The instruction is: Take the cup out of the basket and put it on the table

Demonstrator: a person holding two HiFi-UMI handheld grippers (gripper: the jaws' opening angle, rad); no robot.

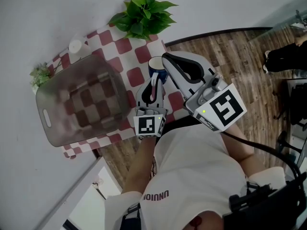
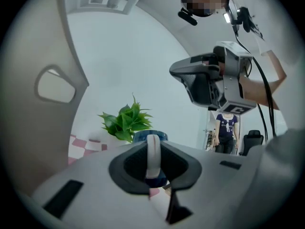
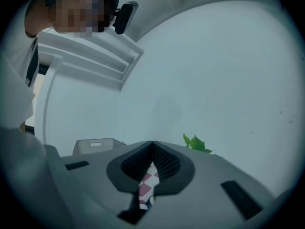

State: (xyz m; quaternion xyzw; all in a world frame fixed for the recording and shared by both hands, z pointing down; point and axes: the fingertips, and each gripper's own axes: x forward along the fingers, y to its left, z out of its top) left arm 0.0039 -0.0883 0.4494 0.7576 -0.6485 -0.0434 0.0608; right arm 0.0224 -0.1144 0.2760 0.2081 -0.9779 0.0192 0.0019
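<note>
Likely, since the left gripper point(image 1: 154, 86) pinches the cup point(image 1: 156, 65) at frame centre by its thin handle alone, with the right gripper point(image 1: 167, 57) closed on nothing, it could swivel and tip on landing.

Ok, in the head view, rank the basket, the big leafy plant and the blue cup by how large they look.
1. basket, clearly the largest.
2. leafy plant.
3. blue cup, the smallest showing, though the left gripper covers part of it, so its full size is unsure.
</note>
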